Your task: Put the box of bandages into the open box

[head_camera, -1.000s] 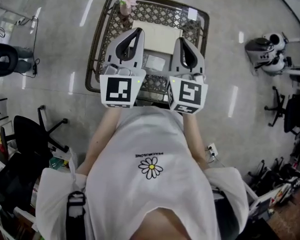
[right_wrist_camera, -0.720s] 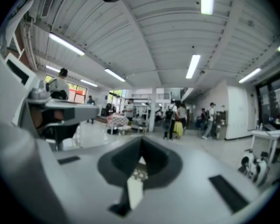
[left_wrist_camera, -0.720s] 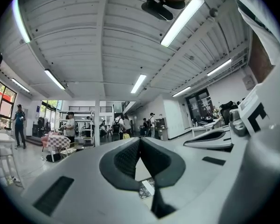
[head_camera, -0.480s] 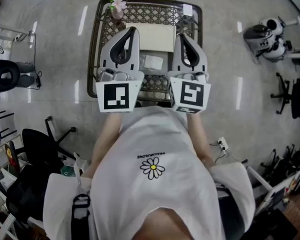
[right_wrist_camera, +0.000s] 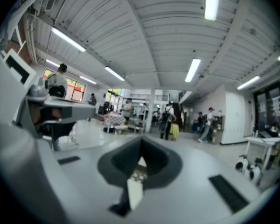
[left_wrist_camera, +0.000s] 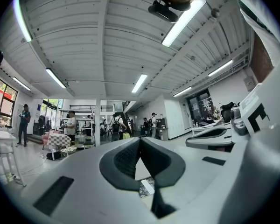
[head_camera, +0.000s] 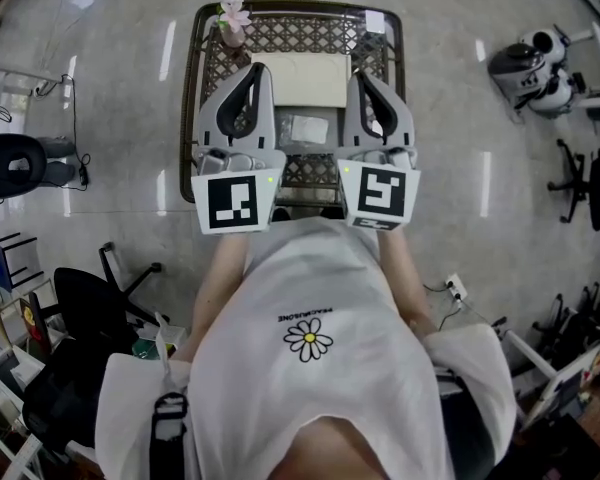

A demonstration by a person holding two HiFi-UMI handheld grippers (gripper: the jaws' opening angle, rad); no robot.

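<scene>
Both jaw pairs are pressed together at the tips with nothing gripped: the left hand-held gripper (head_camera: 257, 68) and the right hand-held gripper (head_camera: 356, 76) are held side by side, pointing away from the person over a lattice tabletop (head_camera: 192, 88). In the left gripper view the dark pads meet in a point (left_wrist_camera: 139, 140). The right gripper view shows the same closed point (right_wrist_camera: 141, 139), with a blurred pale scrap below it that I cannot identify.

Between the two, in the head view, lies the box of bandages (head_camera: 307, 128), a small pale pack flat on the lattice and apart from either gripper. Just beyond it sits the open box (head_camera: 302, 78), cream and shallow, flanked by the two sets of tips. At the far left corner stands a pink flower in a vase (head_camera: 233, 18); at the far right corner lies a small white card (head_camera: 376, 20).

Around the tabletop the glossy grey floor (head_camera: 100, 108) carries black office chairs (head_camera: 10, 163) on the left and a white-and-dark machine (head_camera: 525, 63) on the right.
</scene>
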